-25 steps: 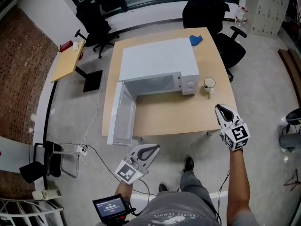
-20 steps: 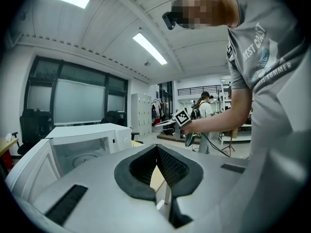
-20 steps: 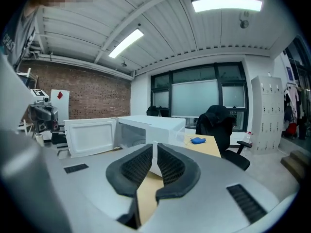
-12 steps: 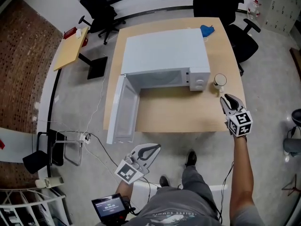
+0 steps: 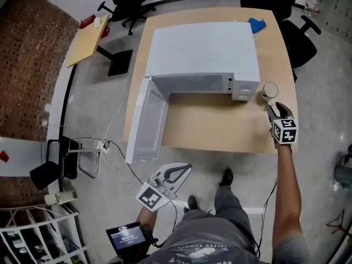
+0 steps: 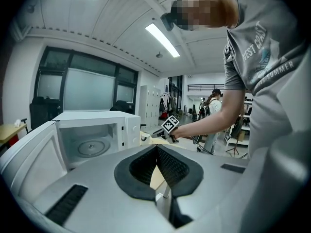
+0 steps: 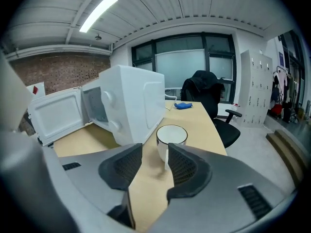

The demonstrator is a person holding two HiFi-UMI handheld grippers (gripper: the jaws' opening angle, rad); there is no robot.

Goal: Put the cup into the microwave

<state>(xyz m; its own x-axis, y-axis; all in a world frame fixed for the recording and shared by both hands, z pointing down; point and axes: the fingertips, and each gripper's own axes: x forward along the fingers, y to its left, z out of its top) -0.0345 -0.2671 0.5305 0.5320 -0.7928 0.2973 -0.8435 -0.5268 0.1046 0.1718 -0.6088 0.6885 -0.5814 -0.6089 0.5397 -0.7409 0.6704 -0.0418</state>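
On the pale wooden table (image 5: 209,131), a smooth slab with a curved near edge, sat the boxy white microwave (image 5: 203,48), its flat door (image 5: 146,122) swung wide to the left and hanging past the table's left edge. The left gripper view showed a round glass turntable (image 6: 91,147) lying inside the cavity. The cup (image 5: 269,89), a glossy white cylinder with a dark rim, stood on the table just right of the microwave's control panel, not inside it. A crumpled blue cloth (image 5: 257,25) lay at the far right corner. The right gripper (image 5: 275,110), smooth grey shells faced with black cross-hatched pads (image 7: 124,168), had its jaws spread apart just in front of the cup; the cup's handle (image 7: 166,158) pointed back into the gap, close to the right-hand pad, and I could not tell whether it touched. The left gripper (image 5: 179,172) hung near the person's body, short of the table's near edge, its pad tips meeting in a closed point with nothing between them. Against a second earlier, the right gripper had come from off the near right corner of the table to the cup, and its jaws, then pressed together, had just been opening, with only the handle in the gap. The cup and the open door kept their places, and the left gripper stayed close to where it had been.
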